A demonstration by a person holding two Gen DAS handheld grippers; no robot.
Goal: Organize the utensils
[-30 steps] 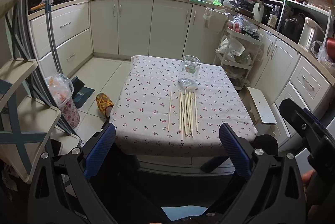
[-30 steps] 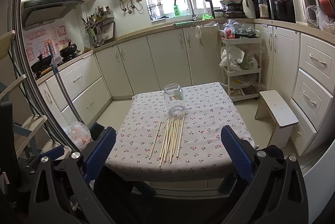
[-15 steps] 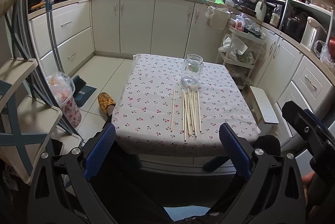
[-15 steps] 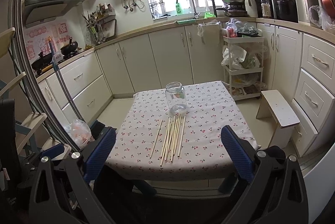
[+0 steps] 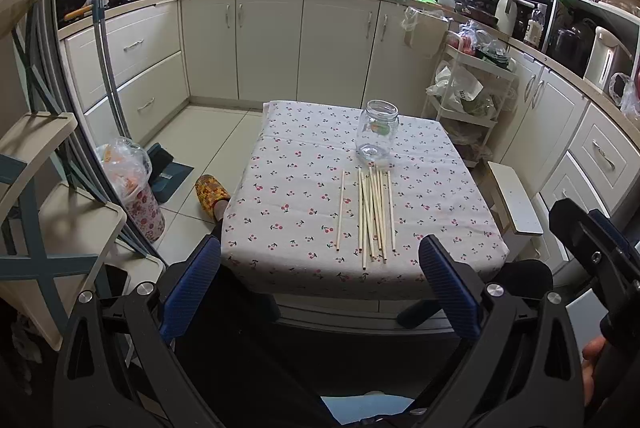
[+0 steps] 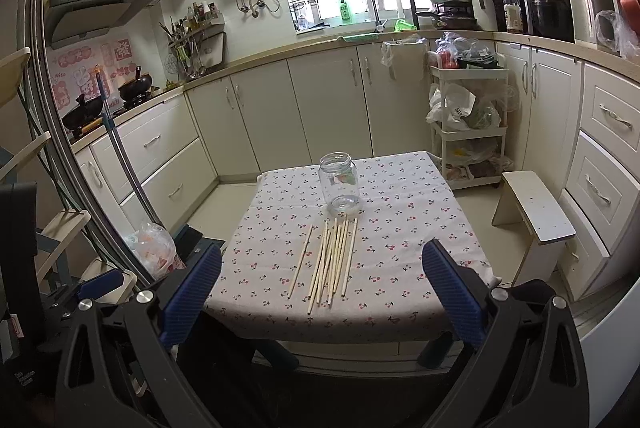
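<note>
No writing is legible; the glass jar [image 5: 377, 130] carries a small unreadable sticker. It stands upright on the cherry-print tablecloth [image 5: 296, 187], with loose chopsticks [image 5: 376, 211] just before it. The left gripper [image 5: 320, 272] and right gripper [image 6: 322, 276] gape wide, empty, short of the table.

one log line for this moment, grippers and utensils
left gripper: open, short of table | right gripper: open, short of table | chopsticks: loose on tablecloth | glass jar: upright, empty
</note>
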